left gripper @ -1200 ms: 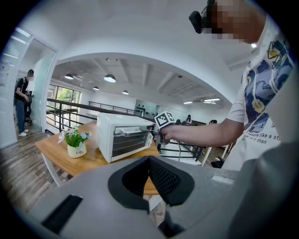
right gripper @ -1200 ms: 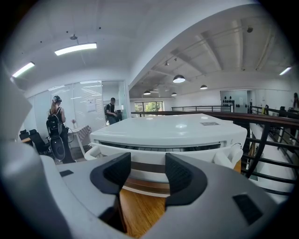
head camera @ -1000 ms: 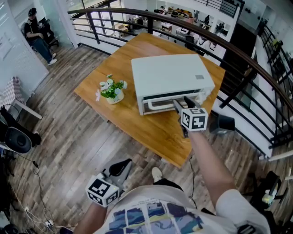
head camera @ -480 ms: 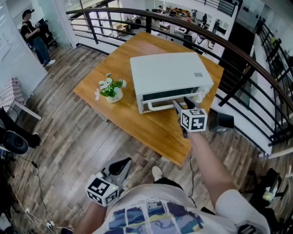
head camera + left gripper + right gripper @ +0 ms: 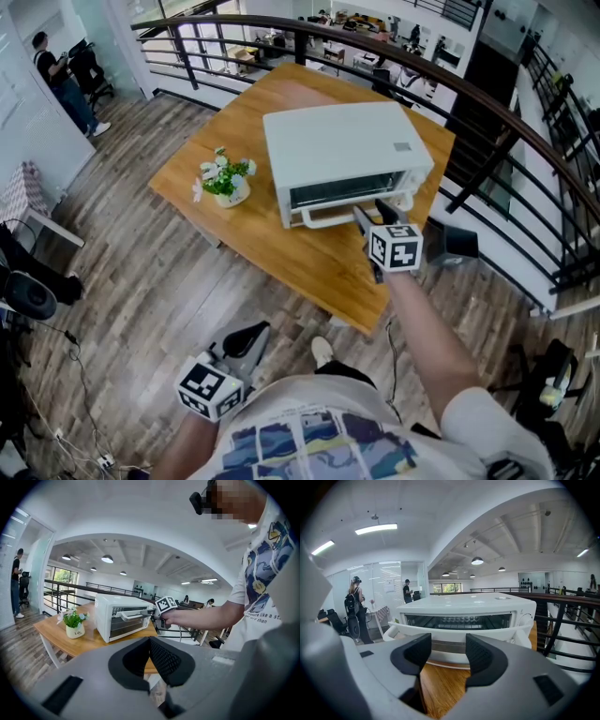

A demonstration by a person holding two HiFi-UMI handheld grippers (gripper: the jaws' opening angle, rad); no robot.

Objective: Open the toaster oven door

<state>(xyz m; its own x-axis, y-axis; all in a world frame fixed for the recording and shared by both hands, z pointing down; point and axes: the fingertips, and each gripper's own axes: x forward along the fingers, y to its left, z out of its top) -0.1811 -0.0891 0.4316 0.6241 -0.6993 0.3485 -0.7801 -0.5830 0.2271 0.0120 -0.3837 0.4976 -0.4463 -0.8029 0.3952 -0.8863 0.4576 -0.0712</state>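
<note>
The white toaster oven [image 5: 342, 150] stands on the wooden table [image 5: 281, 248], with its door tilted a little open at the top and a dark gap showing above it. My right gripper [image 5: 367, 217] is at the right part of the door handle [image 5: 323, 217]. In the right gripper view its jaws [image 5: 447, 646] stand apart, with the handle [image 5: 440, 632] running across just beyond them and the oven [image 5: 468, 606] filling the view. I cannot tell if the tips touch the handle. My left gripper [image 5: 246, 342] hangs low by my body, shut on nothing [image 5: 151, 641].
A small pot of flowers [image 5: 225, 183] sits on the table left of the oven. A dark railing [image 5: 487, 103] curves behind and to the right. The table's near edge [image 5: 347, 323] is close below my right hand. A person [image 5: 56, 66] stands far left.
The oven door has tilted further open at the top, showing more dark interior. My right gripper stays at the handle. The left gripper has not moved.
</note>
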